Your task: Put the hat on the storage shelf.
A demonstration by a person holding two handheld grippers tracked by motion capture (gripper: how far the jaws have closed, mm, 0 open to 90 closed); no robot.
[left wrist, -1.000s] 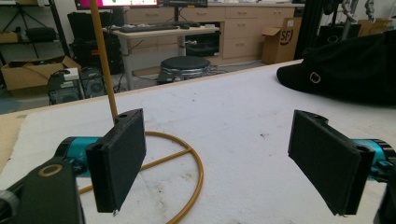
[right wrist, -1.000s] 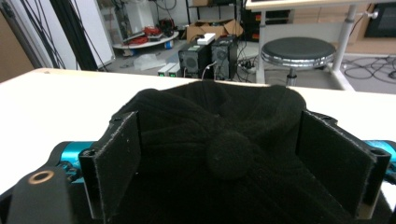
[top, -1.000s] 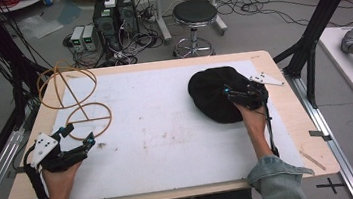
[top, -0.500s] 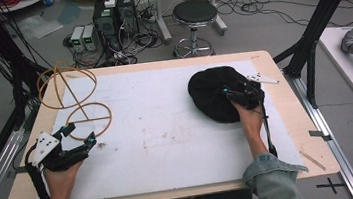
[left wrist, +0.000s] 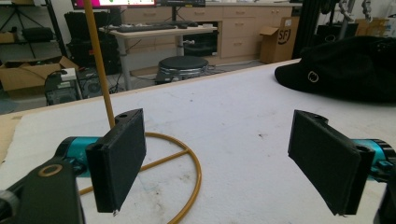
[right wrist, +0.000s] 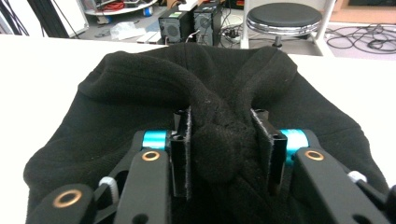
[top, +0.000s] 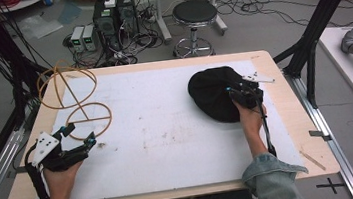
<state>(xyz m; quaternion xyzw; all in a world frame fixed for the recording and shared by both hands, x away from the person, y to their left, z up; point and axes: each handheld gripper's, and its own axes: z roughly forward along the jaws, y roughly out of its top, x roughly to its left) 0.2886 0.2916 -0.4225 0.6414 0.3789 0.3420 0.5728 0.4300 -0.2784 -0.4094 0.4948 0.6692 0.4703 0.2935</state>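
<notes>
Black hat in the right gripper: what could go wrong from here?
The right gripper pinches only a bunched fold of the black hat, so fabric may slip out when lifted. The hat sits near the table edge and could drag off. The open left gripper is close to the wire stand and could knock it.

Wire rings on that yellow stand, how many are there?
2. One ring lies flat on the table as the base, just ahead of the left gripper. The other ring stands upright above it, at the table's far left. None looks hidden.
</notes>
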